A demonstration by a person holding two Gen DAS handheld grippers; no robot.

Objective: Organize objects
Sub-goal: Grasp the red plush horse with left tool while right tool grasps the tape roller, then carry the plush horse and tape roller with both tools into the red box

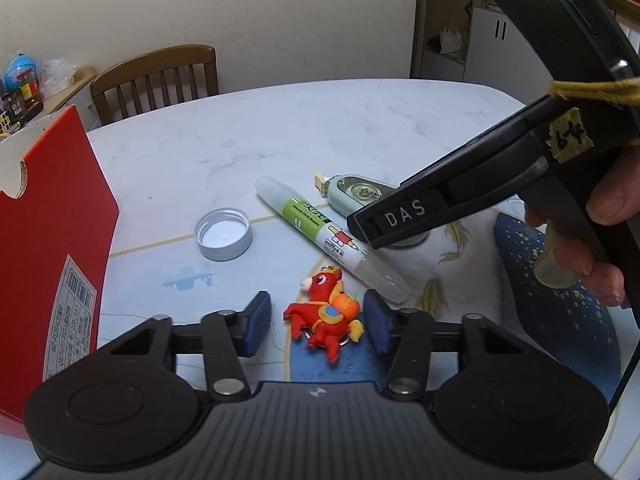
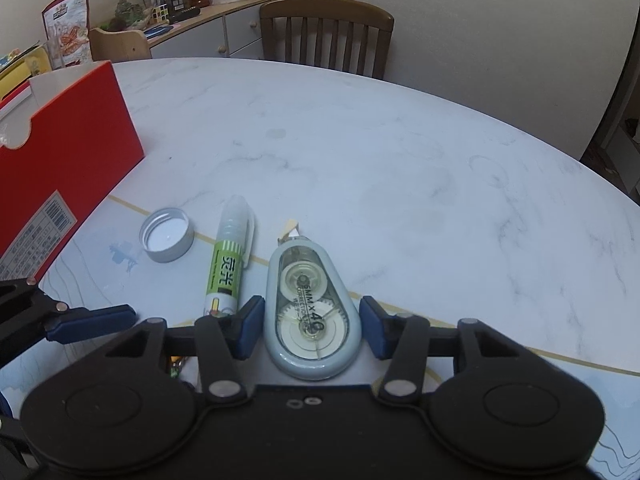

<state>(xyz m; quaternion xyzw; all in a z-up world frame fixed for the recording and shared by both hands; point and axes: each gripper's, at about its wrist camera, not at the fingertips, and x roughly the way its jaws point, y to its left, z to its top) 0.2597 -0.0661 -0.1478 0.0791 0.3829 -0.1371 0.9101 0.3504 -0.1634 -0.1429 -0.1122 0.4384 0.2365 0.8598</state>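
white marbled tabletop (image 2: 400,152) carrying a red box (image 1: 52,240) at its left edge. right gripper (image 2: 312,328): fingers (image 2: 250,330) part-spread, flanking the correction tape dispenser (image 2: 314,312); contact cannot be told. left gripper (image 1: 316,328): fingers (image 1: 254,326) part-spread around the red horse toy (image 1: 320,320), right pad touching, left pad apart. beyond lie a glue pen (image 1: 320,228) and a metal lid (image 1: 223,234).

red box (image 2: 60,152) blocking left, table (image 2: 400,160) beyond open
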